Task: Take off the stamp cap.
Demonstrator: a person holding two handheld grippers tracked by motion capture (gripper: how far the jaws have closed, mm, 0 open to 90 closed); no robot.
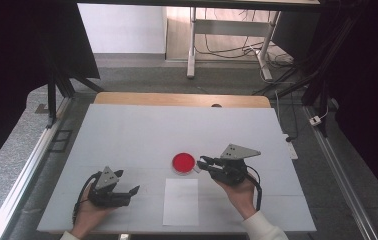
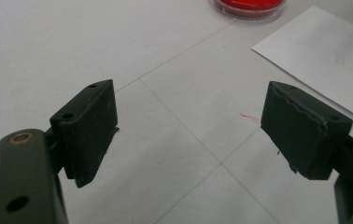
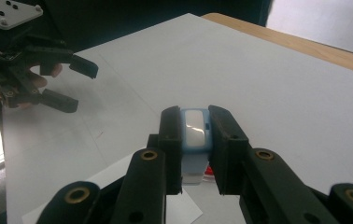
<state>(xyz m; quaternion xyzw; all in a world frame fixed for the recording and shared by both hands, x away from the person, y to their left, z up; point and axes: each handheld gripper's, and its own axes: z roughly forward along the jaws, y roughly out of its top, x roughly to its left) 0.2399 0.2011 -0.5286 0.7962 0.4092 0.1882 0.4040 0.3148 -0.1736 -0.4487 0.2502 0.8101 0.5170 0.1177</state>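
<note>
Small blue stamp (image 3: pixel 194 135) with a white top panel, clamped between the 2 fingers (image 3: pixel 171 135) of the right gripper (image 3: pixel 194 116). Pinched on its 2 blue sides, with the pads closed firmly against it. Long axis apparently running down from the white top toward the bench (image 1: pixel 127 135), so the working face probably points downward, though hidden beneath the body.

Directly under the stamp, a sliver of red: the round red ink pad (image 1: pixel 183 163). Seen from the high view, right gripper (image 1: pixel 203 162) pointing left, its tips just beside the pad's right rim, touching or a hair above, impossible to say which. Probably the inking step, or the moment right beside it.

Just nearer the person than the pad, a white sheet of paper (image 1: pixel 181 201), lying flat with its long side running away from the person. From the held stamp, paper down and slightly left in the high view, close by. Next move likely a short carry toward the person and a straight press down, keeping the stamp vertical so the print lands evenly.

Farther left, left gripper (image 1: pixel 128 182) resting on the bench, fingers spread wide with nothing between them. Ahead of the left gripper (image 2: pixel 188 126), the paper's corner (image 2: pixel 324 51) and the pad (image 2: pixel 249 7). Right hand plainly the nearer one to both pad and paper; left hand free to steady the sheet if needed.
</note>
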